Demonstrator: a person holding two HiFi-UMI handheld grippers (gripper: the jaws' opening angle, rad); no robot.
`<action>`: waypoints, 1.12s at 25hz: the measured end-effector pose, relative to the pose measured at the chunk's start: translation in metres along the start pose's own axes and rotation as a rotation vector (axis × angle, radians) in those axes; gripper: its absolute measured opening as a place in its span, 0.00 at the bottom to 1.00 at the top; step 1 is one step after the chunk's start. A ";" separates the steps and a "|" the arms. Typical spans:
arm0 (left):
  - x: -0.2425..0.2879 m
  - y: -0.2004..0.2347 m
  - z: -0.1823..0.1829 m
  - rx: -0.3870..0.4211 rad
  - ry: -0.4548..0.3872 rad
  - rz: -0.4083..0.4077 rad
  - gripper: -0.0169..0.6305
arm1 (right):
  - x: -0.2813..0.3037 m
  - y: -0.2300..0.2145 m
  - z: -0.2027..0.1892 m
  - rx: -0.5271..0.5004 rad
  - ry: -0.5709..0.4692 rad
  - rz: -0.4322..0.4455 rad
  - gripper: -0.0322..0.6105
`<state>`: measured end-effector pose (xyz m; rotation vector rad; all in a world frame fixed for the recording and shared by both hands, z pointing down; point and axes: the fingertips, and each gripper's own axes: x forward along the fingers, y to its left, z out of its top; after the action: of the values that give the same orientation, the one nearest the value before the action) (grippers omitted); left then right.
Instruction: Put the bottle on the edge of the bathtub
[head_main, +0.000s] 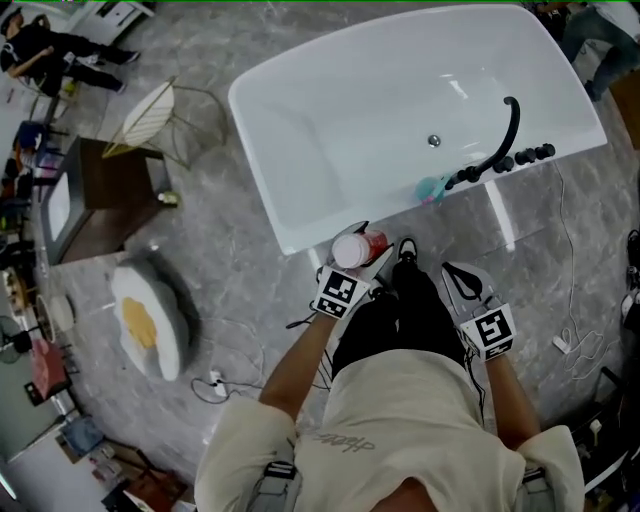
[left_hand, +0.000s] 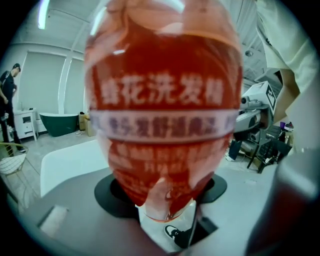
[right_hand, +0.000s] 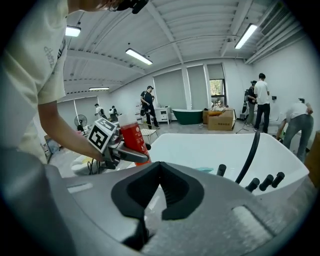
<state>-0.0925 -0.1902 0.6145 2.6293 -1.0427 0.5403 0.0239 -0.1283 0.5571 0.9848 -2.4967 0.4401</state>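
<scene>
Red bottle (right_hand: 131, 137) with white cap, roughly upright, cap up, pinched in left hand-held gripper (head_main: 360, 252); right hand-held gripper (head_main: 455, 272) pressed together.

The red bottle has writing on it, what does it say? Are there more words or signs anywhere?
"蜂花洗发精": big white characters on the red bottle, left gripper view.
White band below them: smaller print, too blurred to read.
Shirt: a cursive word on it, too small to read.
Marker cube: black-and-white square pattern, no words.
</scene>
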 end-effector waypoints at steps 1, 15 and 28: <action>0.011 0.003 -0.007 0.009 0.009 0.011 0.49 | 0.003 -0.006 -0.004 0.008 0.008 0.008 0.05; 0.118 0.058 -0.120 0.024 0.143 0.074 0.49 | 0.037 -0.053 -0.068 0.088 0.138 0.047 0.05; 0.136 0.059 -0.131 0.121 0.132 0.088 0.50 | 0.042 -0.050 -0.079 0.104 0.186 0.085 0.05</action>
<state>-0.0741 -0.2655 0.7966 2.6167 -1.1204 0.8091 0.0516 -0.1530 0.6523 0.8364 -2.3734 0.6627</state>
